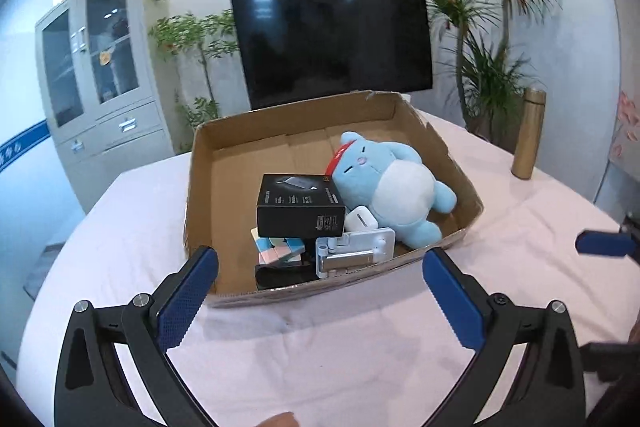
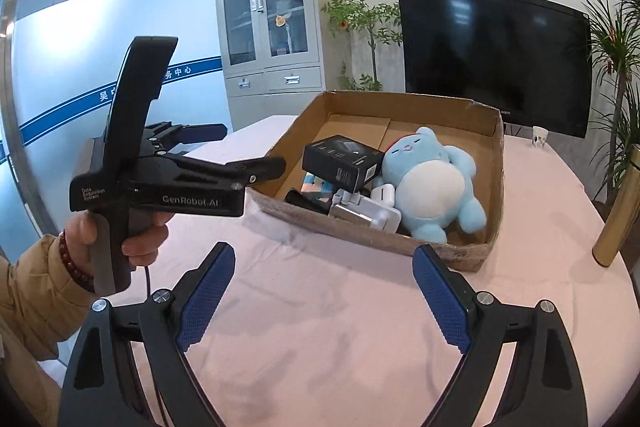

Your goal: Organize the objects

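Nearest the cameras: left gripper (image 1: 320, 291) and right gripper (image 2: 324, 293), both with blue-padded fingers spread wide and nothing between them, held above the pink-clothed worktop (image 1: 360, 347).
Left hand: a person's hand (image 2: 132, 239) in a tan sleeve, with a red bead bracelet, grips the black handle of the left gripper; seen from the right wrist camera.
Centre of worktop: shallow brown cardboard box (image 1: 224, 187), open-topped, just beyond both grippers.
Box, near end: white folding phone stand (image 1: 352, 247), pastel pink-and-blue puzzle cube (image 1: 280, 249) and a dark flat object at the front wall, too hidden to identify.
Box, middle: black rectangular product carton (image 1: 300, 205) resting on the cube; small white earbud case (image 1: 360, 219) beside it.
Box, right side: light-blue plush toy with white belly (image 1: 392, 183), lying on its back.
Worktop, far right: gold cylindrical flask (image 1: 528, 135), upright, well apart from the box.
Background: black wall screen (image 1: 332, 43), grey glass-door cabinet (image 1: 96, 67), green plants.
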`<action>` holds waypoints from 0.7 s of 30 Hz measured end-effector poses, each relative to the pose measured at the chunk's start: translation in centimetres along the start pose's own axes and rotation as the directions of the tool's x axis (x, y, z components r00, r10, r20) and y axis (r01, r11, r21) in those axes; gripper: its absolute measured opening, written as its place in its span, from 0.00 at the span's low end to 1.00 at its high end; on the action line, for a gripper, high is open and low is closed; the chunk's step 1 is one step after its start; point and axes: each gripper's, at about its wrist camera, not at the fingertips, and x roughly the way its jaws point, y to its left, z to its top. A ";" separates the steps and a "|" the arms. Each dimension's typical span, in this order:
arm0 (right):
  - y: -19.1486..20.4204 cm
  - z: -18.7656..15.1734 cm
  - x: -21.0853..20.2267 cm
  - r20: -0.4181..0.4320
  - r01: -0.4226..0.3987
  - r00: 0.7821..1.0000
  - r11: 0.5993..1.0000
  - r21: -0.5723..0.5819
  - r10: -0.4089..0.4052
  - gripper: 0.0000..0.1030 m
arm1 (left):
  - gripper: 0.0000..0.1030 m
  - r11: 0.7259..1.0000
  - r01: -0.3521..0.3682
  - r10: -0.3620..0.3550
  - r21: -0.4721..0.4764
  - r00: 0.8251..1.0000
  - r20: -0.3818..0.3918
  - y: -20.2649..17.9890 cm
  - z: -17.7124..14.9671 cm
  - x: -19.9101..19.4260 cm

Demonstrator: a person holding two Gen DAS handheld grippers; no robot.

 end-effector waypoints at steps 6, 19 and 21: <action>0.3 -0.7 -0.8 0.000 0.001 1.000 1.000 0.005 -0.001 0.88 | 0.99 0.999 -0.040 0.039 -0.017 0.999 -0.011 -1.8 -0.8 0.4; 0.6 -2.1 -1.3 -0.030 0.032 0.999 0.999 0.018 -0.031 0.88 | 0.99 0.998 0.033 -0.036 -0.055 0.998 -0.053 -3.3 -3.0 0.7; 0.6 -2.3 -1.2 -0.036 0.028 0.999 0.999 0.020 -0.027 0.88 | 0.99 0.998 0.032 -0.035 -0.056 0.998 -0.050 -3.3 -3.0 0.5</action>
